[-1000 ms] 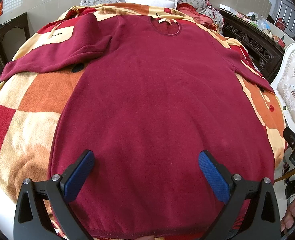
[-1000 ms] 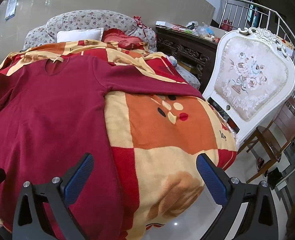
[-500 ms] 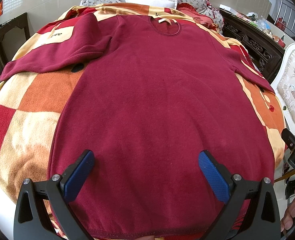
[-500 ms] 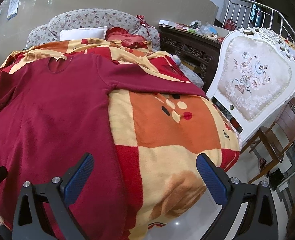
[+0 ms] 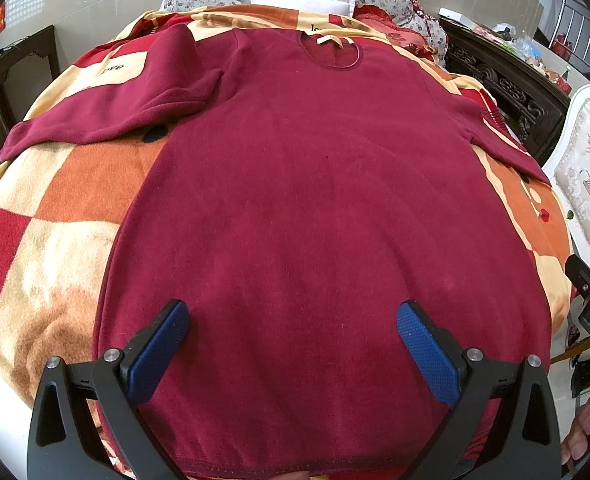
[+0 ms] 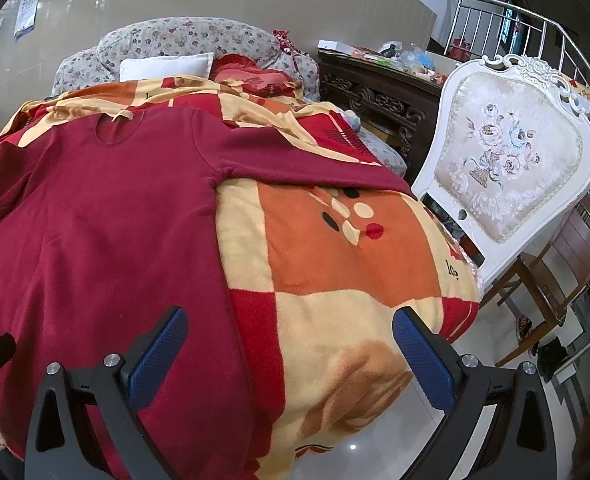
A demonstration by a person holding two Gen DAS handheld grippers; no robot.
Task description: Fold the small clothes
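Maroon long-sleeve shirt [image 5: 327,208] lies flat on the checkered blanket [image 6: 335,264] over the bed — neckline at the far end, hem at the near edge, long axis running away from the cameras. Left claw [image 5: 291,344] wide open over the hem, gripping nothing. Right claw [image 6: 289,346] wide open at the shirt's right edge, over bare blanket; white chair [image 6: 511,168] just beside the bed.

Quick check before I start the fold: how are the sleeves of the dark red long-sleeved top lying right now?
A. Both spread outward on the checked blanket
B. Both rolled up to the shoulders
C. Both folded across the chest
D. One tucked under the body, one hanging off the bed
A: the dark red long-sleeved top lies flat, one sleeve reaching left and the other sleeve reaching right across the orange, red and cream checked blanket.
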